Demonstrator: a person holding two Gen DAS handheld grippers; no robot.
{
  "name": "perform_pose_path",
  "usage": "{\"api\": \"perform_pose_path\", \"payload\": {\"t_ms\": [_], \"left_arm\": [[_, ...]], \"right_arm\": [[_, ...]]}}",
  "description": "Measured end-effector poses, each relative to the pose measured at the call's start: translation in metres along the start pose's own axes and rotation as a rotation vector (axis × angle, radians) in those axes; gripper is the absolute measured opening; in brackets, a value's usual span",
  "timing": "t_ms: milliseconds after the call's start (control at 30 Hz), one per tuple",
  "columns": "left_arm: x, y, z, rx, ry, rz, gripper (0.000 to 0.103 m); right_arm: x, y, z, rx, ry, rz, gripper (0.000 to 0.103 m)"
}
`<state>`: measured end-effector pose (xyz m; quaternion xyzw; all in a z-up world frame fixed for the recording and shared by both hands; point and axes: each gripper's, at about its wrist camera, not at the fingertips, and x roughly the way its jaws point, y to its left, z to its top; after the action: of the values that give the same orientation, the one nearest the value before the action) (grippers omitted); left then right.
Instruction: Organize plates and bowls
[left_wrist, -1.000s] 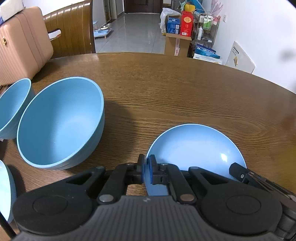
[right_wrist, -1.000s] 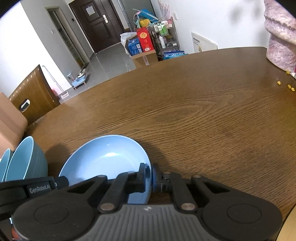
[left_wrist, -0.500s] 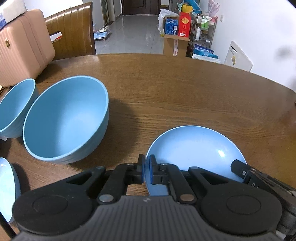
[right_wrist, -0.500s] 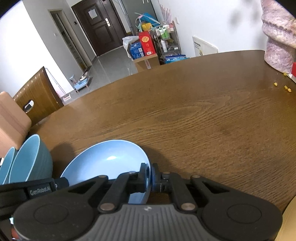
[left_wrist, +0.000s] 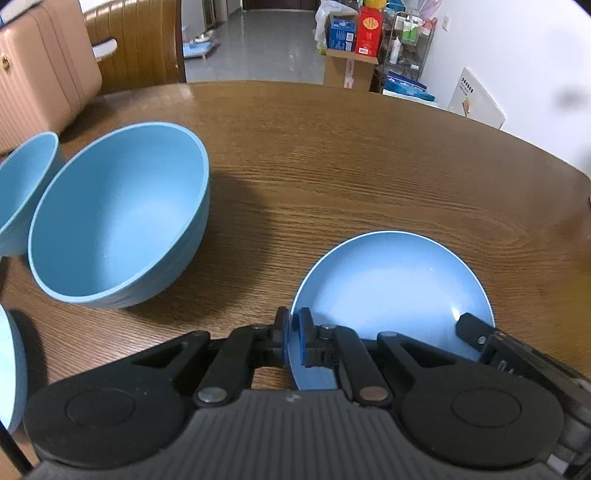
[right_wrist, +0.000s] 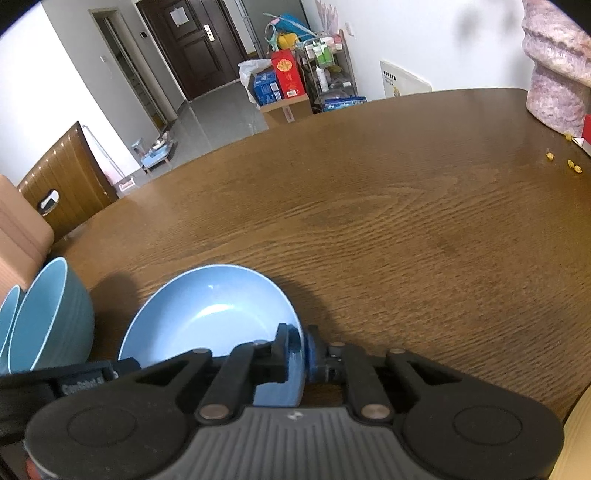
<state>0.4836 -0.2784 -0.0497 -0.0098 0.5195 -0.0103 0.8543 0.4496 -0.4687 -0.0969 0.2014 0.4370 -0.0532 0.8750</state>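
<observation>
A shallow blue plate (left_wrist: 391, 280) lies on the brown wooden table (left_wrist: 369, 166), close in front of both grippers. My left gripper (left_wrist: 293, 321) is shut on the plate's near left rim. My right gripper (right_wrist: 297, 339) stands at the opposite rim of the plate (right_wrist: 207, 314). Its jaws are opening, with the rim still between them. The right gripper's body (left_wrist: 480, 332) shows past the plate in the left wrist view. A large blue bowl (left_wrist: 118, 214) sits to the left, and a smaller blue bowl (left_wrist: 22, 184) sits beyond it.
Another blue dish (left_wrist: 11, 369) peeks in at the left edge. A pink suitcase (left_wrist: 40, 70) and a wooden chair (left_wrist: 140, 40) stand behind the table's left side. A pink mottled object (right_wrist: 554, 66) and a few crumbs (right_wrist: 570, 166) are at the far right.
The right gripper's jaws have parted a little around the plate's rim. The left gripper stays clamped on the plate, and both hands have barely shifted.
</observation>
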Motion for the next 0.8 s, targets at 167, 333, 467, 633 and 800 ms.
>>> {"api": "perform_pose_path", "payload": {"t_ms": [167, 333, 467, 633, 800], "left_arm": [[0.002, 0.003, 0.004, -0.017, 0.004, -0.008, 0.008], [0.004, 0.002, 0.006, -0.024, -0.009, -0.010, 0.008], [0.003, 0.002, 0.009, -0.032, -0.017, -0.012, 0.008], [0.004, 0.001, 0.012, -0.028, -0.022, -0.012, 0.008], [0.006, 0.000, 0.014, -0.011, -0.017, -0.015, 0.007]], "right_arm": [[-0.002, -0.003, 0.000, 0.002, -0.002, -0.019, 0.018], [-0.001, -0.003, 0.000, -0.006, 0.002, -0.013, 0.014], [0.000, -0.001, 0.000, -0.013, 0.003, -0.003, 0.011], [0.000, -0.001, 0.000, -0.015, 0.001, 0.003, 0.009], [0.001, 0.000, 0.000, -0.018, -0.001, 0.003, 0.009]]}}
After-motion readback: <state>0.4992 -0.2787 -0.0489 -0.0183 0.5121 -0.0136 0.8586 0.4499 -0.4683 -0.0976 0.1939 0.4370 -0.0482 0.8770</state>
